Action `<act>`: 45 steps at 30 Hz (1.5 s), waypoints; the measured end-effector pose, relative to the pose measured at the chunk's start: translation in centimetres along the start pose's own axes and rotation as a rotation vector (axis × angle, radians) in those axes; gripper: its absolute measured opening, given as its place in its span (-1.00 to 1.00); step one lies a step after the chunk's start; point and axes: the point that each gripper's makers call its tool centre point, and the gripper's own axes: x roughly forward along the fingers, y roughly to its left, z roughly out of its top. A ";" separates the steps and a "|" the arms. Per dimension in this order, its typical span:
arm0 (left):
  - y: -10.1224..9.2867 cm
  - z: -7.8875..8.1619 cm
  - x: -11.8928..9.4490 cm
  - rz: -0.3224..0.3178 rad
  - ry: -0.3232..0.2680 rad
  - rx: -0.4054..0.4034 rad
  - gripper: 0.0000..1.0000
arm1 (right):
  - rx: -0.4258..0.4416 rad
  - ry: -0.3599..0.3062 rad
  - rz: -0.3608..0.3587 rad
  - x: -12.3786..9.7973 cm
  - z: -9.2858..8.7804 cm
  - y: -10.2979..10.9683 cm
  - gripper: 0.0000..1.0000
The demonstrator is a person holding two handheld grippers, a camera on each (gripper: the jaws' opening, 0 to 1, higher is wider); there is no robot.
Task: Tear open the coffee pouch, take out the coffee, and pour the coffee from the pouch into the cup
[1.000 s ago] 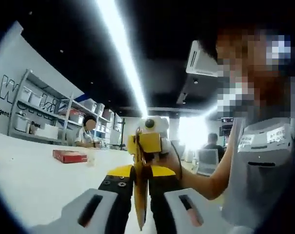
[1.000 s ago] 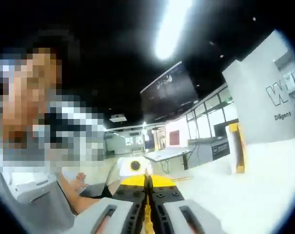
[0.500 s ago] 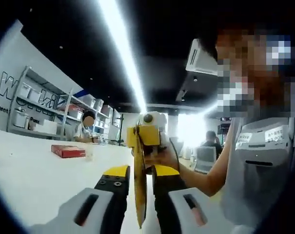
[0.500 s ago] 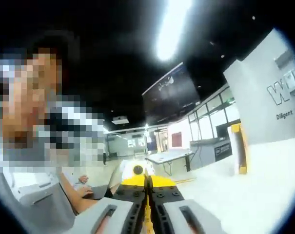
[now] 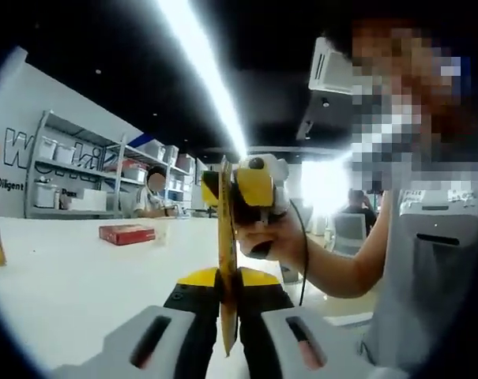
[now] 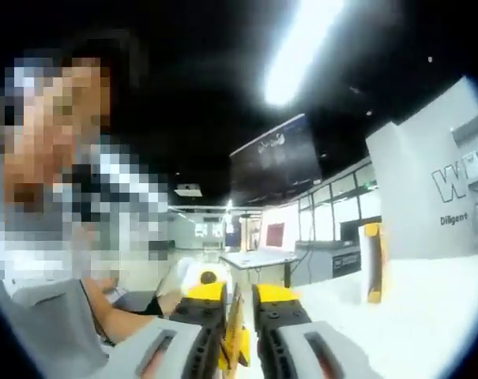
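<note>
We see the yellow coffee pouch (image 5: pixel 227 260) edge-on, thin and upright, gripped between the left gripper's (image 5: pixel 227 296) closed jaws. The right gripper (image 6: pixel 239 335) stands slightly parted around it. White tabletop (image 5: pixel 73 292) extends left; red box (image 5: pixel 126 234) far.

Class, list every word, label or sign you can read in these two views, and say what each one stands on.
"Diligent", cut off at the edge, on the grey wall in the right gripper view.
Large outlined letters beginning "W" on the same wall: partly hidden, not readable in full.
White labels on the person's grey shirt: too blurred.
Flat red box on the white table: print too small.
</note>
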 end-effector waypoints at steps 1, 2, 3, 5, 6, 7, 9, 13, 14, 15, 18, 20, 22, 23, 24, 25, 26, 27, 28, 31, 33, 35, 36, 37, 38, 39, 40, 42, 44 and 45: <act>0.1 -0.1 0.0 0.002 0.002 -0.002 -0.80 | 0.001 -0.007 -0.009 -0.1 0.1 -0.2 -0.53; 0.2 -0.2 -0.1 0.005 0.006 -0.004 -0.80 | -0.007 -0.011 -0.025 -0.2 0.2 -0.5 -0.49; 0.3 -0.3 -0.1 0.012 0.010 -0.005 -0.80 | -0.009 -0.011 -0.036 -0.4 0.3 -0.6 -0.46; 0.5 -0.6 -0.2 0.016 0.020 -0.010 -0.80 | -0.016 -0.008 -0.044 -0.6 0.5 -0.4 -0.48; 0.8 -0.7 -0.2 0.023 0.024 -0.020 -0.80 | -0.021 -0.008 -0.033 -0.7 0.5 0.0 -0.55; 0.9 -0.8 -0.3 0.026 0.026 -0.036 -0.80 | -0.018 -0.005 -0.025 -0.7 0.6 0.3 -0.67; 0.8 -0.8 -0.3 0.016 0.023 -0.050 -0.81 | -0.005 0.015 -0.010 -0.7 0.4 1.2 -0.70; 1.5 -1.1 -0.1 0.041 0.031 -0.063 -0.81 | 0.017 0.036 0.033 -0.6 0.4 3.2 -0.87; 1.6 -1.0 -0.1 0.045 0.023 -0.064 -0.81 | 0.006 0.030 0.035 -0.6 0.5 3.5 -0.87; 1.5 -0.9 -0.1 0.040 0.017 -0.067 -0.81 | 0.008 0.040 0.054 -0.5 0.5 4.0 -0.88; 1.5 -0.7 0.0 0.040 0.010 -0.059 -0.81 | 0.006 0.065 0.061 0.0 0.2 4.7 -0.90; 1.4 -0.6 0.0 0.035 0.007 -0.053 -0.81 | 0.010 0.080 0.073 0.3 0.0 5.2 -0.93; 1.0 -0.6 0.1 0.029 0.009 -0.044 -0.81 | 0.000 0.088 0.069 0.5 -0.1 5.1 -0.94; 0.7 -0.6 0.1 0.020 0.012 -0.039 -0.81 | -0.005 0.098 0.060 0.7 -0.2 4.8 -0.93; 0.3 -0.6 0.2 0.004 0.017 -0.028 -0.82 | -0.017 0.103 0.041 0.8 -0.2 4.2 -0.92; 0.2 -0.6 0.2 0.013 0.022 -0.015 -0.82 | -0.016 0.106 0.040 0.8 -0.2 4.1 -0.92; 0.2 -0.6 0.3 0.014 0.025 -0.013 -0.82 | -0.011 0.111 0.038 0.9 -0.2 3.8 -0.91; 0.0 -0.6 0.3 0.010 0.030 -0.011 -0.82 | -0.008 0.113 0.034 0.9 -0.2 3.6 -0.90; 0.0 -0.7 0.2 0.010 0.032 -0.009 -0.82 | -0.009 0.114 0.033 1.0 -0.1 3.5 -0.89; -0.5 -0.4 0.1 0.005 0.036 -0.008 -0.82 | -0.055 0.152 -0.061 0.6 -0.8 0.5 -0.86; -1.0 -0.2 0.0 -0.008 0.042 0.016 -0.83 | -0.026 0.117 -0.142 -0.3 -0.7 -2.8 -0.86; -1.8 0.2 0.1 -0.030 0.027 0.027 -0.83 | 0.019 0.097 -0.220 -1.4 -1.1 -5.7 -0.72; -1.9 0.4 0.2 -0.029 0.018 0.035 -0.83 | 0.036 0.131 -0.237 -2.2 -2.1 -6.9 -0.73; -2.0 0.3 0.2 -0.031 0.023 0.032 -0.83 | 0.026 0.120 -0.224 -2.2 -2.1 -7.1 -0.72; -2.0 0.3 0.2 -0.036 0.023 0.033 -0.83 | 0.039 0.110 -0.234 -2.4 -2.3 -7.5 -0.72; -2.0 0.3 0.1 -0.033 0.024 0.031 -0.83 | 0.045 0.109 -0.234 -2.5 -2.5 -7.7 -0.72; -1.8 0.2 0.1 -0.031 0.028 0.029 -0.83 | 0.050 0.111 -0.230 -2.4 -2.7 -7.6 -0.71; -1.6 0.0 0.0 -0.027 0.035 0.027 -0.83 | 0.050 0.111 -0.223 -2.1 -2.9 -7.2 -0.70; -1.6 -0.1 0.0 -0.029 0.036 0.021 -0.83 | 0.046 0.109 -0.211 -1.8 -2.9 -6.8 -0.69; -1.6 -0.2 0.0 -0.030 0.037 0.020 -0.83 | 0.044 0.109 -0.207 -1.7 -2.8 -6.7 -0.69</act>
